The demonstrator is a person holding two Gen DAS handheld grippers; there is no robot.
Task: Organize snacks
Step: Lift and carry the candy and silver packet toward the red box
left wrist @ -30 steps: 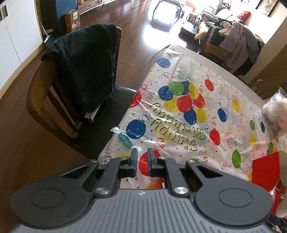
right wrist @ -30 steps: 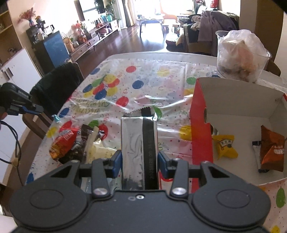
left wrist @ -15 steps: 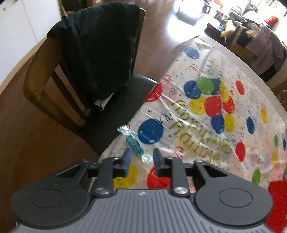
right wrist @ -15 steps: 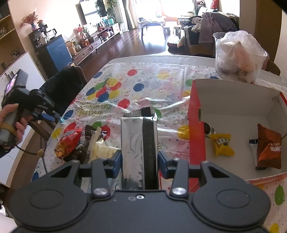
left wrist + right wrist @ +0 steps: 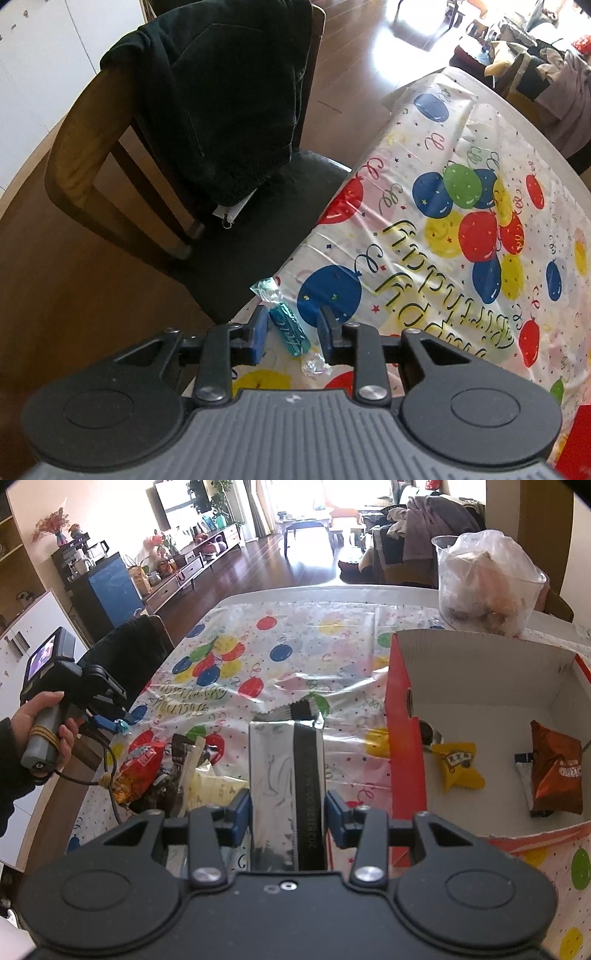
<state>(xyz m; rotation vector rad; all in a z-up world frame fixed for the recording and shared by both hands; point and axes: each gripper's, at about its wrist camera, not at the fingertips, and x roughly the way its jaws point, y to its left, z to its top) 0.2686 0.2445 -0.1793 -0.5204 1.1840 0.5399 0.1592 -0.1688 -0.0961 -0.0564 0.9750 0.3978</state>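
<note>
Left hand-held gripper (image 5: 291,332): jaws partly apart, astride one teal wrapped candy (image 5: 288,326); pads not pressing it, a gap shows on each side. Candy lies at the very corner edge of the worktop (image 5: 424,229), one twisted end poking past the edge. Beyond that edge: one wooden chair (image 5: 74,173) with a dark jacket (image 5: 229,103) over its back, then bare floor.

Right hand-held gripper (image 5: 288,814): jaws clamped on one long silver packet (image 5: 284,771) with a black stripe, held above the worktop, its far end pointing away.

Just left of the packet, a small heap of snacks (image 5: 162,771): one red-orange bag on top, others underneath, count unclear. Right of the packet, one red cardboard box (image 5: 402,738), open top, white inside. In it three items clear: one yellow packet (image 5: 460,766), one brown bag (image 5: 557,771), one white wrapper under the bag; a dark one by the near wall is partly hidden. Much of the box floor is bare.

Middle of the worktop is open. Far right corner: one clear plastic tub (image 5: 487,587) with a bag in it.
</note>
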